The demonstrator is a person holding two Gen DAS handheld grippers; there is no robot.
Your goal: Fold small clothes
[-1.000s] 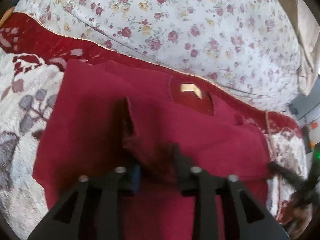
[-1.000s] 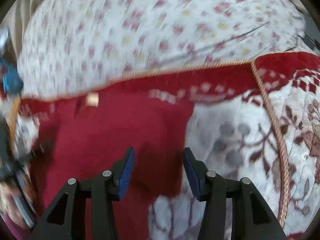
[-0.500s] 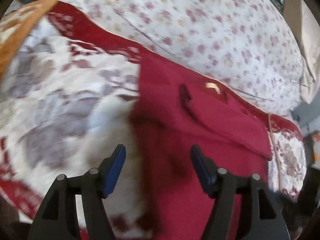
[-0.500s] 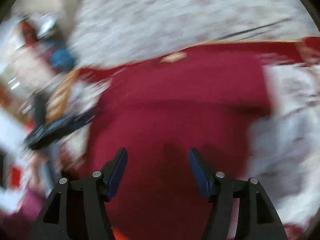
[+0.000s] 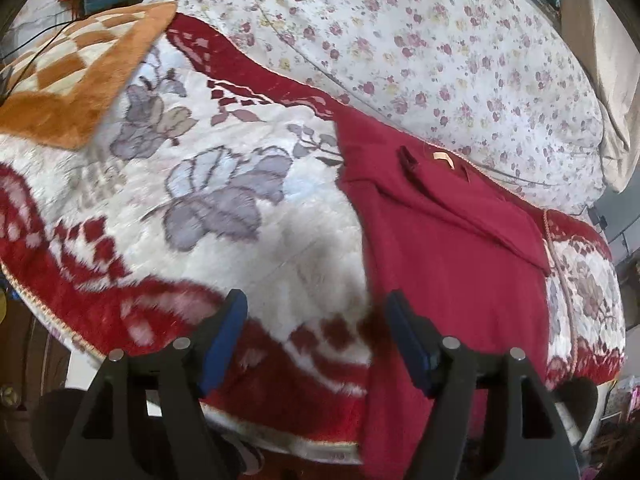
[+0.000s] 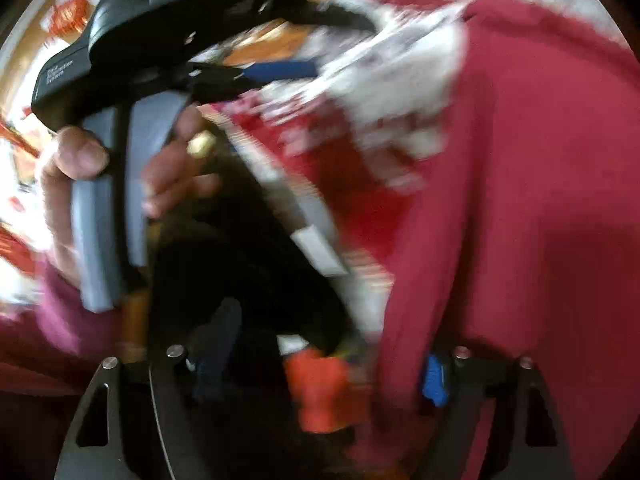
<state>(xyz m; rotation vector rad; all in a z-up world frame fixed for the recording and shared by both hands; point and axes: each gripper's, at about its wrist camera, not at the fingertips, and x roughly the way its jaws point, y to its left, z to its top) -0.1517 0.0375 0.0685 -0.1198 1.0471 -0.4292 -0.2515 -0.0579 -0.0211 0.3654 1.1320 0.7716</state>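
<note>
A dark red garment [image 5: 452,248] lies on the red-and-white floral blanket [image 5: 224,184], its collar with a tan label [image 5: 442,157] at the far end and one side folded over. Its near end hangs over the blanket's front edge. My left gripper [image 5: 312,332] is open and empty, low at the front edge just left of the garment. In the blurred right wrist view my right gripper [image 6: 320,364] is open, with the garment's hanging edge [image 6: 532,184] between its pads. The left gripper's body [image 6: 188,20] and the hand holding it show there too.
A white quilt with small red flowers [image 5: 420,40] lies behind the blanket. An orange checked cushion [image 5: 76,80] sits at the far left. An orange object [image 6: 324,388] shows blurred below the bed edge. Beige fabric [image 5: 600,60] is at the far right.
My left gripper let go of the garment, opened and pulled back left to the blanket's front edge. My right gripper swung down and left to the garment's hanging edge.
</note>
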